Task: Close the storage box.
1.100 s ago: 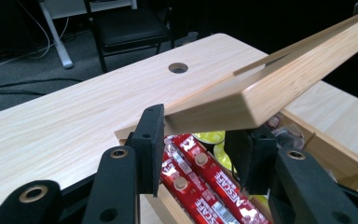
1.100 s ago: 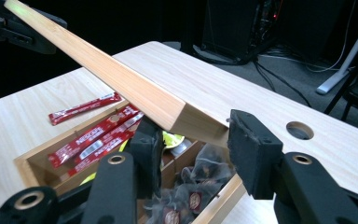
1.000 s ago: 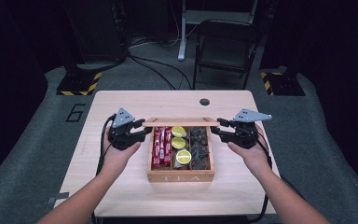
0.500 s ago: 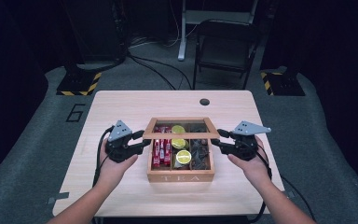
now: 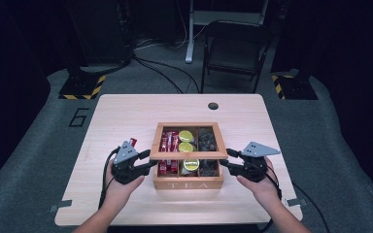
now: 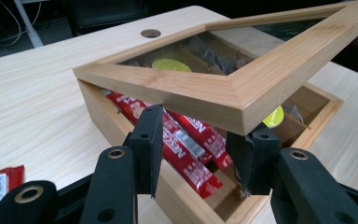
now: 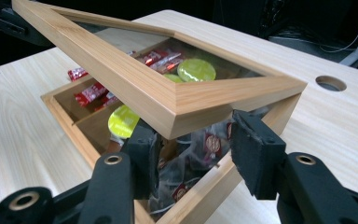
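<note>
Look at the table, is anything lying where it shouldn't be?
Yes. One red packet lies loose on the table, left of the tea box, while the other red packets sit inside the box's left compartment. The box's lid is propped half open, not flat.

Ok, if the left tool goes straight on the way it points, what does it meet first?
Probably the near wall of the box, just under the corner of the raised lid. The left tool points at it, red packets lie right behind; depth is unclear.
</note>
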